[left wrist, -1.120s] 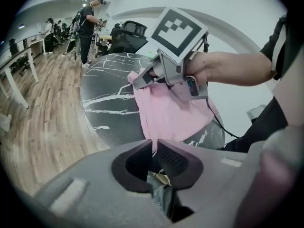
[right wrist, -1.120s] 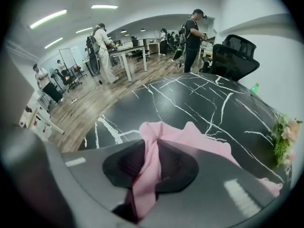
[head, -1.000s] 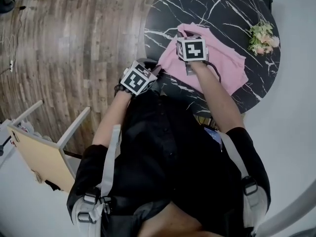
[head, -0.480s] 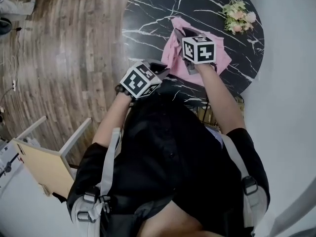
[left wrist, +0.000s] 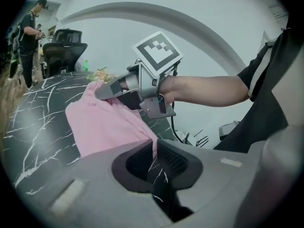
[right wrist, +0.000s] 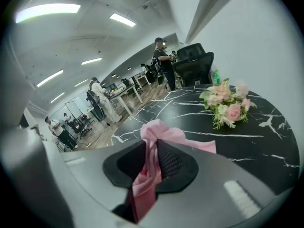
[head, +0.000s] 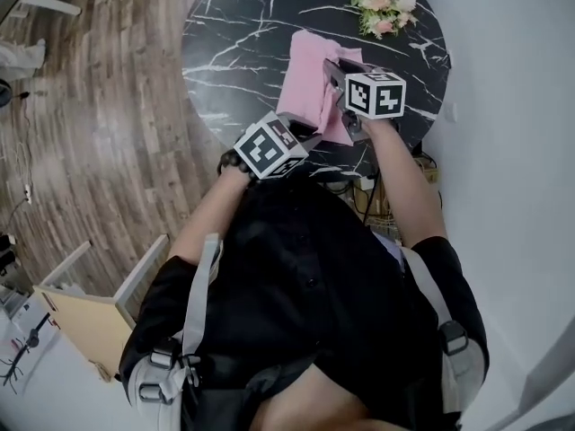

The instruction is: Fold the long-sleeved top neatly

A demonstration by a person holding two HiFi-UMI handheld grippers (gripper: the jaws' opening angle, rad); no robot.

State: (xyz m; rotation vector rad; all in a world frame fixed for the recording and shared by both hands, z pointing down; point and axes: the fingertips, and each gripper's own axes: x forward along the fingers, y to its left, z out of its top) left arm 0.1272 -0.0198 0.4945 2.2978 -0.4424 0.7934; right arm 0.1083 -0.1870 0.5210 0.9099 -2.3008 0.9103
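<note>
Top: pink long-sleeved top [head: 310, 70], upper centre of the head view, lying on the marble table [head: 225, 43] and already narrowed to a strip.
Left gripper [left wrist: 154, 152]: jaws pinching a thin edge of the fabric.
Right gripper [right wrist: 151, 160]: jaws clamped on a thicker bunch.
Progress: apparently mid-fold, with the lifted near edge yet to be laid over and squared.

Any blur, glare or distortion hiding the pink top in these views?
Head view: sharp, evenly lit, pink top clear on the marble table. Left gripper view: heavy fisheye, dark corners, no glare. Right gripper view: same fisheye, ceiling lights blown out, fabric between the fingers readable.
</note>
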